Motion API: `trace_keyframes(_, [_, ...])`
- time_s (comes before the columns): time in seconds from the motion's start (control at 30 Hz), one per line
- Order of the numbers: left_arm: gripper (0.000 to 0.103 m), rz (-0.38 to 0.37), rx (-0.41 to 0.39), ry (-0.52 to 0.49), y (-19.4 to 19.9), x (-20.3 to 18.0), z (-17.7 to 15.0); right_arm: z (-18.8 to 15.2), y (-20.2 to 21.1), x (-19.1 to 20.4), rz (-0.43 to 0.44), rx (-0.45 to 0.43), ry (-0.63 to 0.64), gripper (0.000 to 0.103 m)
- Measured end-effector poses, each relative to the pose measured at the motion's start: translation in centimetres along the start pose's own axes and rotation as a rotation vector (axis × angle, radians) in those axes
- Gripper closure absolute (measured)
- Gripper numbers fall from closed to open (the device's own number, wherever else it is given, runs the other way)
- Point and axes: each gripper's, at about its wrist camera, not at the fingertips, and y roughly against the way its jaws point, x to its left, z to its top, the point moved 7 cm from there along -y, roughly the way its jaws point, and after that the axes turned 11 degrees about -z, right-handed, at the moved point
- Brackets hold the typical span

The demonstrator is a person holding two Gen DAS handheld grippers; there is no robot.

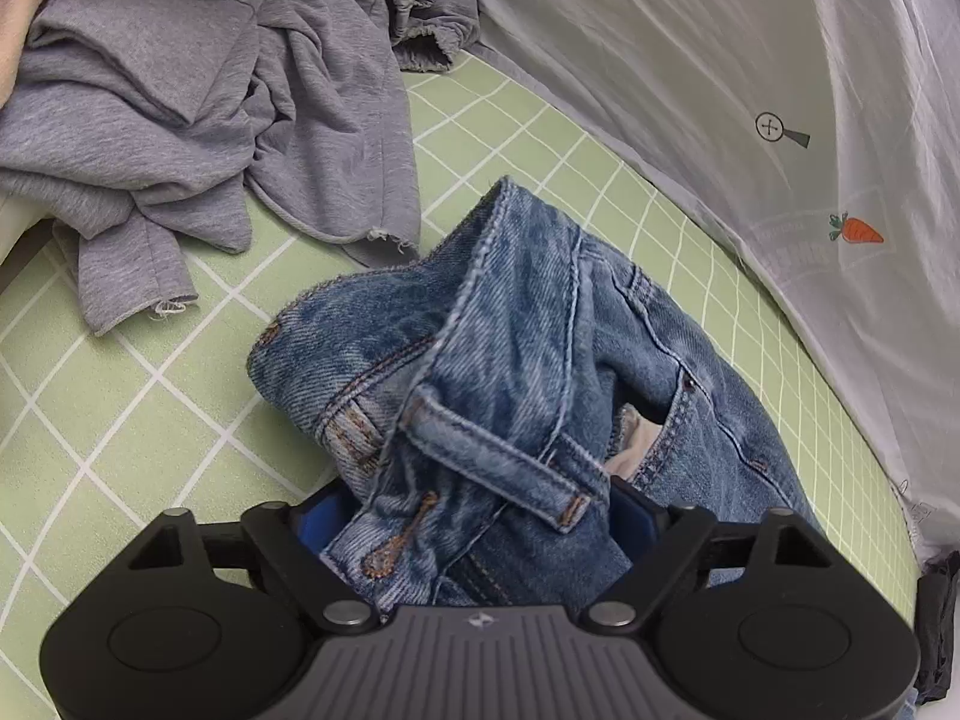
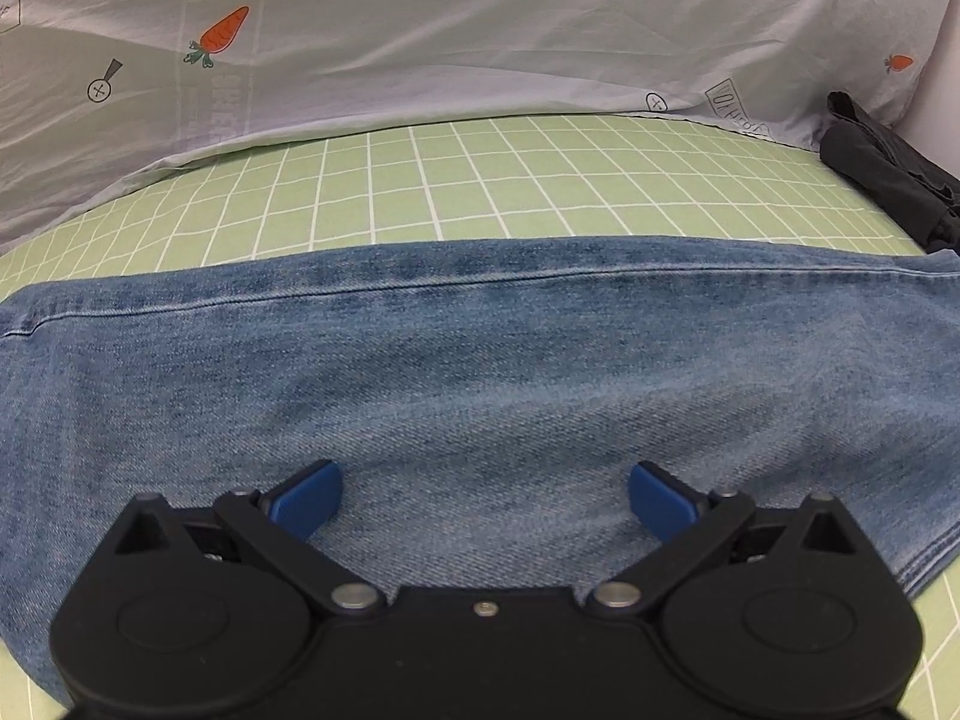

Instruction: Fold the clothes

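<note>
A pair of blue jeans lies on the green checked sheet. In the left wrist view its waistband end, with belt loop and pocket, is bunched up between the blue pads of my left gripper. The denim fills the whole gap and both pads press on it. In the right wrist view a jeans leg lies flat across the sheet. My right gripper hovers over that leg, open, with its blue fingertips wide apart and gripping nothing.
A crumpled grey garment lies at the far left, with beige cloth behind it. A white carrot-print sheet rises along the far side. A folded black item sits at the right edge.
</note>
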Motion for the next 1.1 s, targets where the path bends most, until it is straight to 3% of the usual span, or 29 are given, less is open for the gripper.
trace_keyframes(0.13, [0.052, -0.010, 0.028, -0.035, -0.1, -1.0, -0.3, -0.1, 0.1, -0.1, 0.006, -0.005, 0.004, 0.000])
trace_keyframes(0.33, [0.058, 0.008, 0.012, -0.122, 0.9, -3.4, -0.1, -0.3, 0.4, -0.4, 0.007, 0.003, 0.028, 0.000])
trace_keyframes(0.63, [0.061, -0.023, -0.044, -0.356, 3.5, -10.4, -0.6, -0.7, 0.8, -1.4, -0.002, 0.013, 0.034, 0.000])
trace_keyframes(0.83, [0.062, -0.066, -0.060, -0.540, 4.4, -16.2, -3.2, -1.4, 1.0, -3.8, -0.026, 0.037, -0.001, 0.000])
trace_keyframes(0.93, [0.062, -0.087, -0.043, -0.618, 4.2, -18.8, -5.3, -1.7, 1.3, -5.6, -0.049, 0.037, -0.015, 0.000])
trace_keyframes(1.1, [0.056, -0.113, 0.054, -0.718, 2.4, -22.1, -9.7, -2.2, 2.1, -8.9, -0.081, 0.037, -0.040, 0.000])
